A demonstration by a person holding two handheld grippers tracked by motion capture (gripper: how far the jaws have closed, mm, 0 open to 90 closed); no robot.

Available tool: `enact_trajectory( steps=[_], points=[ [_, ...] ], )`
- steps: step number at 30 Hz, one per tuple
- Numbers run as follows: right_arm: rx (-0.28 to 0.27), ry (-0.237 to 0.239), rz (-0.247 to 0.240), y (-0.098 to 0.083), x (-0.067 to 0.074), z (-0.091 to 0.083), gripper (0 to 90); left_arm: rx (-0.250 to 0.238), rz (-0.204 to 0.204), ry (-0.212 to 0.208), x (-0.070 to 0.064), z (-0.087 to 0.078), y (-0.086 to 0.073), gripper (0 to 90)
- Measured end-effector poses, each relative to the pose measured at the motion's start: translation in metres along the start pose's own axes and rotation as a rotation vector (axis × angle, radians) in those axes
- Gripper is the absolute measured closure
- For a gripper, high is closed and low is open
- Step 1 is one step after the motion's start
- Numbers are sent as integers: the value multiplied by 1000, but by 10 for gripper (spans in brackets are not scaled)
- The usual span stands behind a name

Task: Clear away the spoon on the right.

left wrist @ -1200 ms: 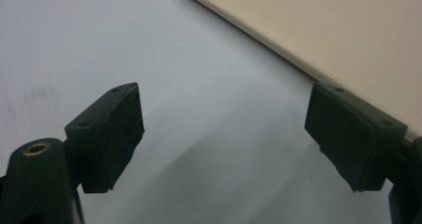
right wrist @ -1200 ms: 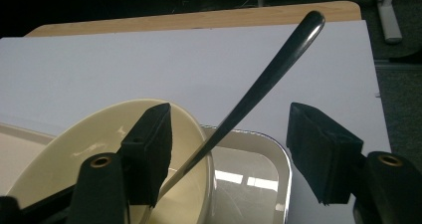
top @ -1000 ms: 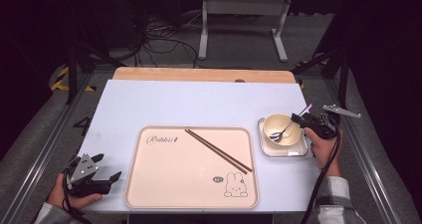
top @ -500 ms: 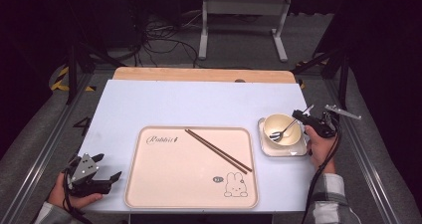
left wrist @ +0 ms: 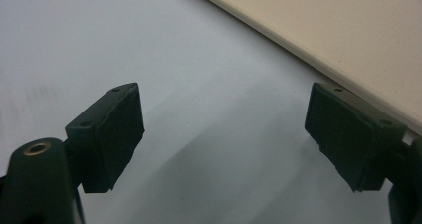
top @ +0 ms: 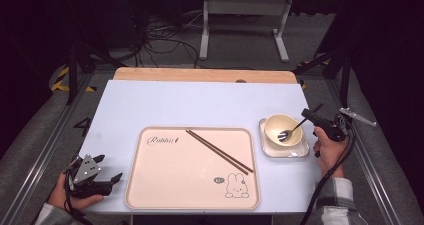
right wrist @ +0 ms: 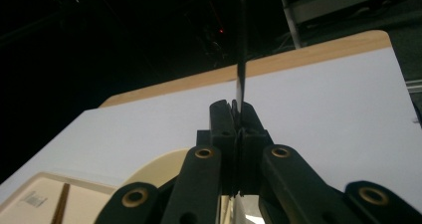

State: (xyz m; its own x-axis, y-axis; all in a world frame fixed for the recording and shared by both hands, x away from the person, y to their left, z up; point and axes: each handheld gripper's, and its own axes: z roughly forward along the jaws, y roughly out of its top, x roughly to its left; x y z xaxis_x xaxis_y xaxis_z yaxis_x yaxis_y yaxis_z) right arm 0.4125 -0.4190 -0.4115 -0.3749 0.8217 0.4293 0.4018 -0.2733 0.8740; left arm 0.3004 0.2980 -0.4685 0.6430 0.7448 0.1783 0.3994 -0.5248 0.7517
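Note:
A cream bowl (top: 282,129) stands on a small square dish (top: 285,153) at the table's right. A metal spoon (top: 289,133) leans in it, head down in the bowl. My right gripper (top: 306,115) is shut on the spoon's handle; its jaws have just been closing on it. In the right gripper view the handle (right wrist: 241,59) rises edge-on out of the shut gripper (right wrist: 238,114), above the bowl (right wrist: 159,169). My left gripper (top: 110,167) rests open on the table at the front left, and nothing is between its pads (left wrist: 117,129).
A beige tray (top: 192,195) with a rabbit print lies in the middle front, with two dark chopsticks (top: 219,151) lying slantwise on it. Its corner (left wrist: 348,35) lies beside the left gripper. A wooden strip (top: 205,75) borders the table's far edge.
The right gripper's jaws have closed on the spoon's handle beside the bowl. The left gripper has not moved.

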Motion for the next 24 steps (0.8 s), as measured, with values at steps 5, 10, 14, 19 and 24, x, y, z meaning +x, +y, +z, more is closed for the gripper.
enact_trajectory(
  steps=[5,10,14,19,24],
  points=[
    [-36,24,-11,6,6,-11,897,3,-6,3,1,1,1,165],
    [-69,14,-69,14,18,-20,897,4,-2,-1,1,3,1,165],
    [-85,21,-112,20,27,-25,897,5,-8,-1,2,3,0,167],
    [-95,45,-149,27,42,-25,897,-3,-16,0,3,0,-2,167],
    [-86,78,-184,28,57,-24,897,-6,-10,4,2,-1,-1,166]
  ],
)
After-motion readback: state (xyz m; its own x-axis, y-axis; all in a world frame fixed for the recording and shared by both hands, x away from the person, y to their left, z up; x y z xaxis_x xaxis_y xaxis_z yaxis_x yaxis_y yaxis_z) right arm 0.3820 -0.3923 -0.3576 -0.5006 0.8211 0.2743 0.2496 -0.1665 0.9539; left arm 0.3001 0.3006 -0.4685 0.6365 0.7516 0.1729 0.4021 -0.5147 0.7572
